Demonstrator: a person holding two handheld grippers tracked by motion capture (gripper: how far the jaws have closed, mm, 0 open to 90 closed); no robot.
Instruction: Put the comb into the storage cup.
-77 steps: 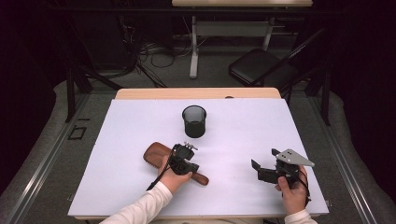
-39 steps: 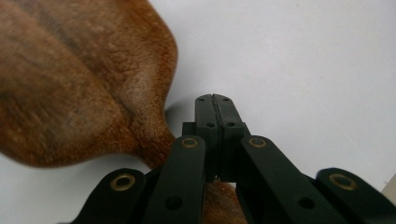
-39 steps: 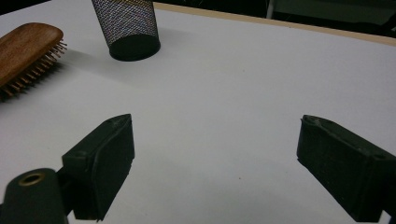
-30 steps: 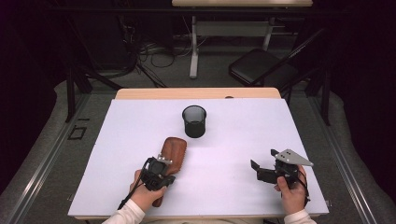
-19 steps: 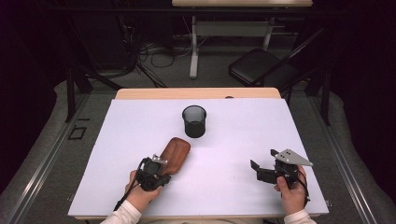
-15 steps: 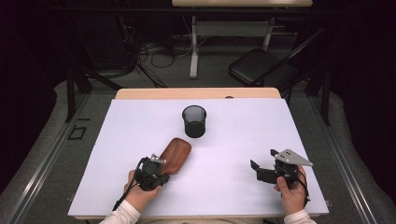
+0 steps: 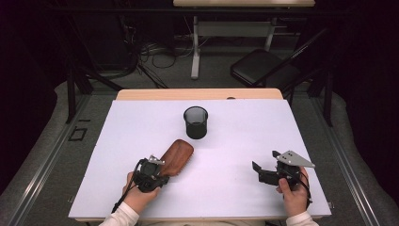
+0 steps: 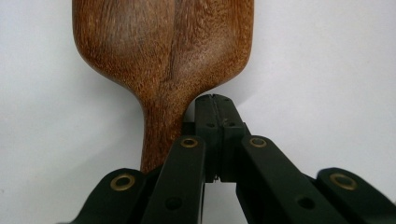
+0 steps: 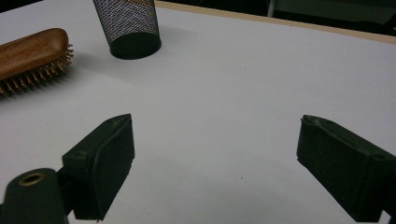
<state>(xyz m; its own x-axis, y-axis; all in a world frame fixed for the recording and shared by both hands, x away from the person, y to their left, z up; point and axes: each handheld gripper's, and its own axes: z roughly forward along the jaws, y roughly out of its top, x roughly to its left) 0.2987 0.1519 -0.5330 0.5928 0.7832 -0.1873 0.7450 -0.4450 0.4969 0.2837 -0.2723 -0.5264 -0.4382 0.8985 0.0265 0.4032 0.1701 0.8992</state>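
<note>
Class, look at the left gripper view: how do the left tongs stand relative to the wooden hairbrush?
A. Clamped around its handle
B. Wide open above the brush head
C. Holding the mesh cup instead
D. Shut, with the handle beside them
D: in the left gripper view the left tongs are closed on each other, and the hairbrush handle runs alongside them, not between them.

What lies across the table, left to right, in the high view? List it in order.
left gripper → wooden hairbrush → black mesh cup → right gripper
</note>
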